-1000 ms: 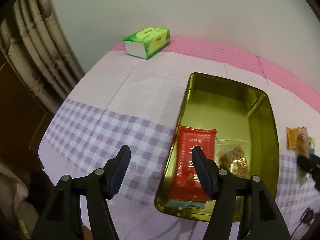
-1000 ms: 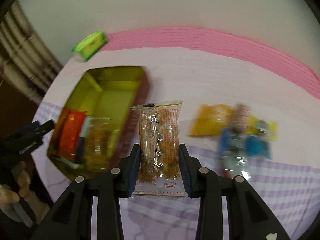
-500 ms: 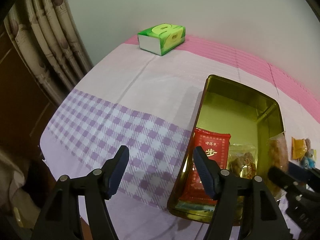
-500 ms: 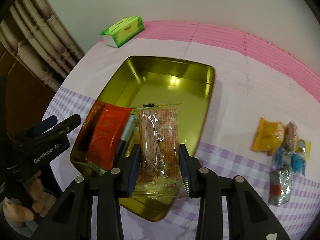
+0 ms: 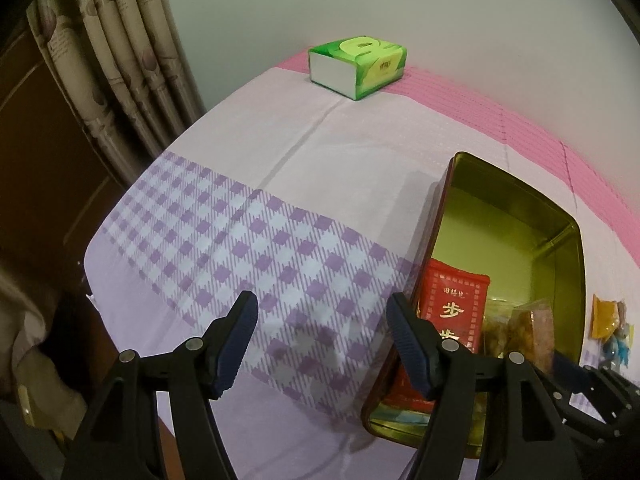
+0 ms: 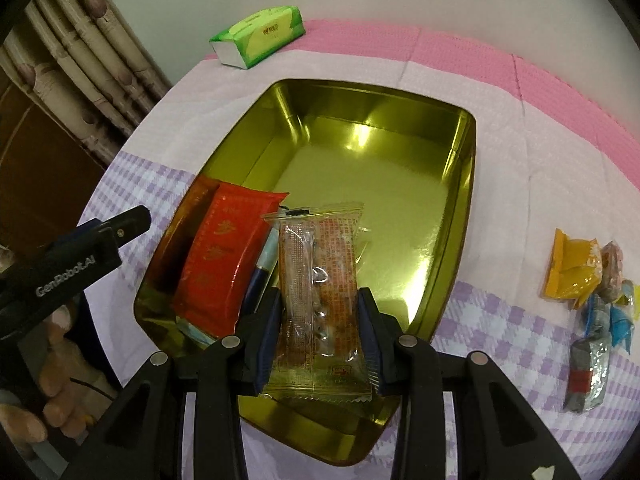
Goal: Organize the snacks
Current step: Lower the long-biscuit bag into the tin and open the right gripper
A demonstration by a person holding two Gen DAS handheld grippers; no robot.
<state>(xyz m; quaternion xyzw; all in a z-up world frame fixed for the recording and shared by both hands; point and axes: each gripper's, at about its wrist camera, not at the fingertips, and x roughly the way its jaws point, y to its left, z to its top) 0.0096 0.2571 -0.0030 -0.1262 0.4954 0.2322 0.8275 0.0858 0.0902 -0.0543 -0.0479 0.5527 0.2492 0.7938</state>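
A gold tin tray (image 6: 400, 120) lies on the table; it also shows in the left wrist view (image 5: 520, 216). A red packet (image 6: 220, 256) lies in its near left end, also seen in the left wrist view (image 5: 452, 312). My right gripper (image 6: 320, 332) is shut on a clear snack packet (image 6: 320, 280) and holds it over the tray's near end beside the red packet. My left gripper (image 5: 320, 340) is open and empty over the checked cloth, left of the tray. Several loose snacks (image 6: 588, 288) lie on the cloth to the tray's right.
A green tissue box (image 6: 260, 36) stands at the table's far left corner, also seen in the left wrist view (image 5: 360, 64). A curtain (image 5: 120, 60) hangs at the left, past the table edge. A wall runs behind the table.
My right gripper has carried the clear snack packet left from the loose snacks to above the tray. My left gripper has drawn back to the left, off the tray.
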